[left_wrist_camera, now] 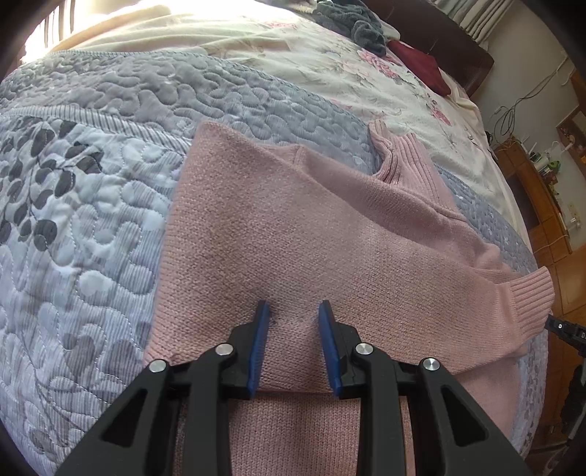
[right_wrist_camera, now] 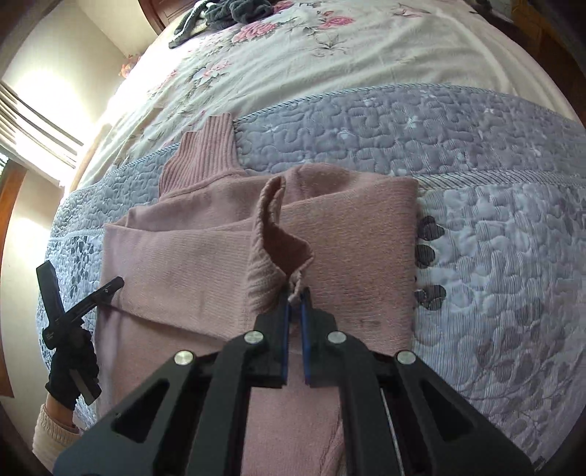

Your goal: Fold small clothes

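pink sweater [left_wrist_camera: 293, 219], grey leaf-patterned quilt [left_wrist_camera: 91, 219]

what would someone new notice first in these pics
A pink sweater lies spread on a grey quilt, filling the middle of both views. The right gripper has its jaws shut on the ribbed cuff, lifted above the sweater's body, while the left gripper hangs open over the knit. Dark clothes sit on the far floral sheet.

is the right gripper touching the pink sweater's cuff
Touching. In the right wrist view the right gripper has its jaws closed on the ribbed cuff of the sweater, fabric pinched between the blue pads.
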